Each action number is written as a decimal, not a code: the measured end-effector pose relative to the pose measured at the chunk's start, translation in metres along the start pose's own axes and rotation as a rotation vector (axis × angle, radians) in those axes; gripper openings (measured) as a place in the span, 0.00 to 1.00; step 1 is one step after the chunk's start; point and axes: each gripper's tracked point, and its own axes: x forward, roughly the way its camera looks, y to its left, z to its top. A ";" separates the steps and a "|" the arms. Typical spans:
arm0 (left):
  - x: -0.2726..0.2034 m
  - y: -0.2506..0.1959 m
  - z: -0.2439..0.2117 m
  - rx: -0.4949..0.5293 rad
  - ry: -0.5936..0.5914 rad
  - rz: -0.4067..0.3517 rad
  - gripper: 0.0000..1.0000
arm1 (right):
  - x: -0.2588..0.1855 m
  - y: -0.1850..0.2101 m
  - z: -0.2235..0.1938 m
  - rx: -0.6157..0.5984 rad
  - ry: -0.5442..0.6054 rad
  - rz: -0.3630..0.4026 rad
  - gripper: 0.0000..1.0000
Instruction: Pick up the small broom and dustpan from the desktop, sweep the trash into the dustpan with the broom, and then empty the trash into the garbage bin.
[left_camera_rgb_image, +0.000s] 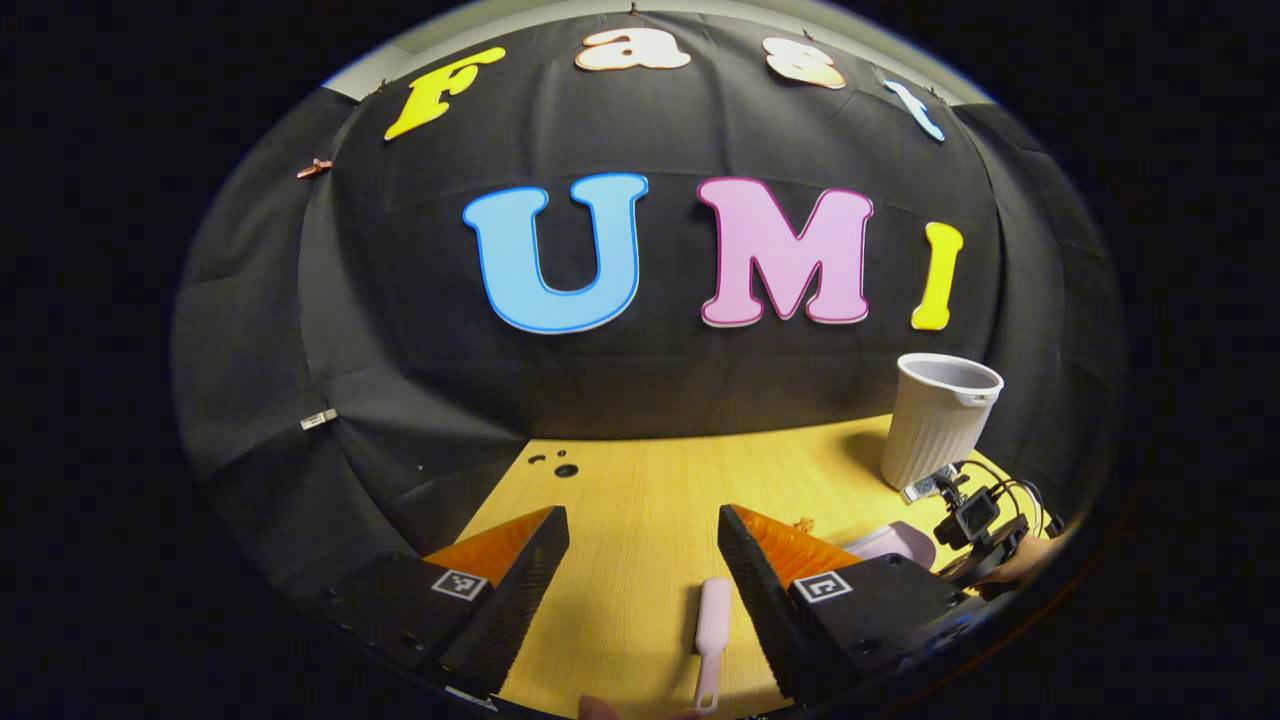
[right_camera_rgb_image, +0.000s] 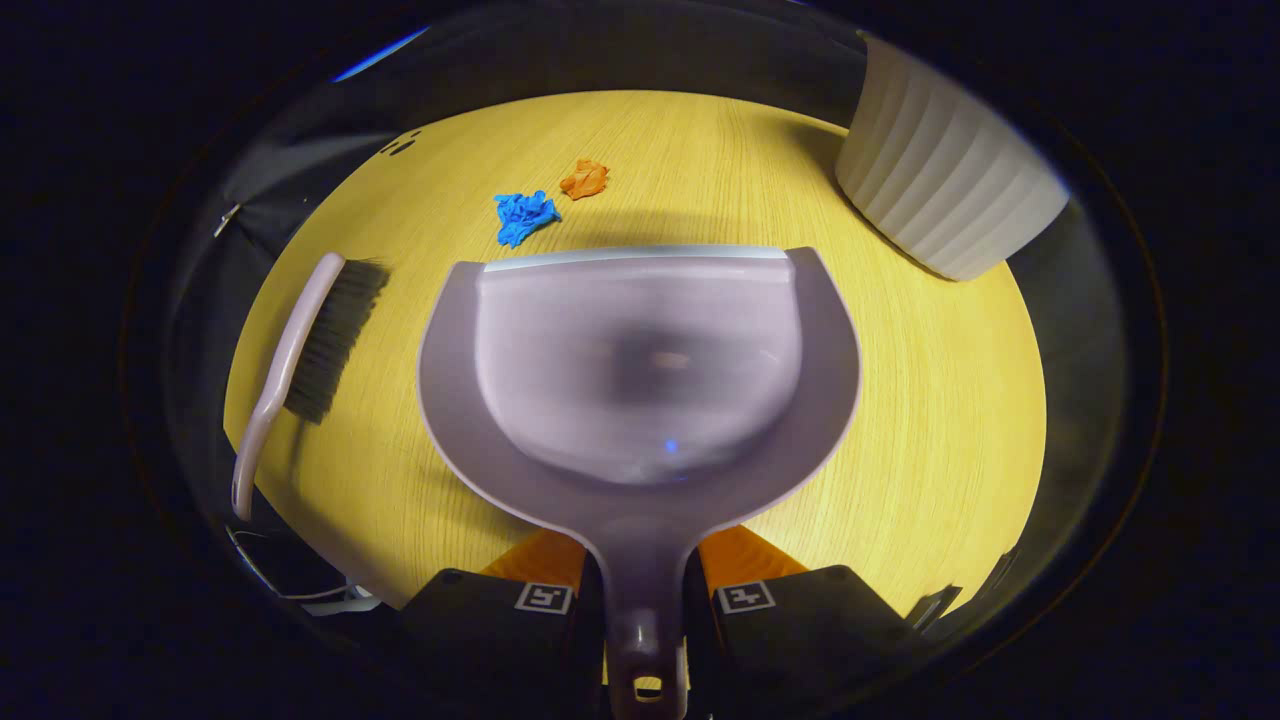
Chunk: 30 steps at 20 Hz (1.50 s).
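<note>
Left gripper (left_camera_rgb_image: 643, 560): held low over the wooden desktop (left_camera_rgb_image: 640, 480), facing the booth wall, its two fingers spread wide apart with bare wood between them and nothing gripped. Broom handle (left_camera_rgb_image: 711, 640): a pale pink handle lying on the desktop at 6 o'clock in the left gripper view, just inside the right-hand finger; whether it touches that finger cannot be told. Garbage bin (left_camera_rgb_image: 937, 420): pale ribbed tub, upright with its mouth open, at 3 o'clock in that view, near the back edge of the desktop. Other gripper (left_camera_rgb_image: 975, 520): seen farther off at 4 o'clock below the bin, with cables and a fingertip of the holding hand at the frame's edge; a corner of the dustpan (left_camera_rgb_image: 895, 543) shows beside it. Right gripper (right_camera_rgb_image: 643, 600): angled down toward the desktop, both fingers closed tight on the neck of the dustpan handle. Dustpan (right_camera_rgb_image: 640, 360): pale lilac, pan facing up and empty, its front lip toward 12 o'clock. Small broom (right_camera_rgb_image: 300, 350): lying flat at 9 o'clock in the right gripper view, dark bristles toward the dustpan, apart from it. Trash: a blue crumpled scrap (right_camera_rgb_image: 524, 215) and an orange crumpled scrap (right_camera_rgb_image: 584, 179), side by side at 11 o'clock, just beyond the dustpan's lip and not in it. The bin's ribbed wall sits at 2 o'clock there.
</note>
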 end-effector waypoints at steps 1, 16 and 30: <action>0.006 -0.007 -0.014 -0.001 0.046 -0.026 0.95 | 0.000 0.000 0.001 -0.013 -0.012 0.008 0.37; 0.055 -0.074 -0.246 0.057 0.783 -0.206 0.76 | -0.073 -0.039 -0.038 -0.121 -0.070 0.019 0.36; 0.141 -0.087 -0.224 0.181 0.724 -0.218 0.25 | -0.085 -0.041 -0.048 -0.277 0.059 0.049 0.31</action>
